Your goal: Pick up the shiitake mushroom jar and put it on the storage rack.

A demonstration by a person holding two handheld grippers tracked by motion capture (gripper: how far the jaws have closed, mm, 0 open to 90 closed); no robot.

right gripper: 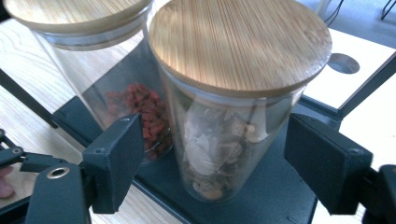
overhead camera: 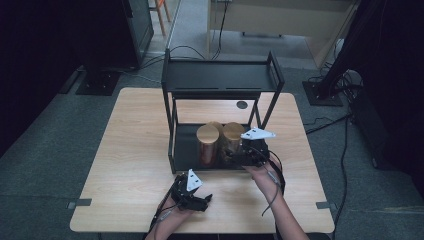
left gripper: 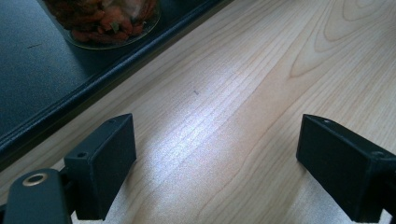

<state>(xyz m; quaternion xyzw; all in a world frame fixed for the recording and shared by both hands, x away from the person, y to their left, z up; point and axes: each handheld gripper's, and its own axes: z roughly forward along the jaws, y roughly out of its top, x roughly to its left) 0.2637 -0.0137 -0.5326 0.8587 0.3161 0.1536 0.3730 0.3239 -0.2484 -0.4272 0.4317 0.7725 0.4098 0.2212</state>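
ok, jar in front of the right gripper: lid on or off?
On. The bamboo lid sits flat on the jar, which stands upright on the rack's lower shelf.
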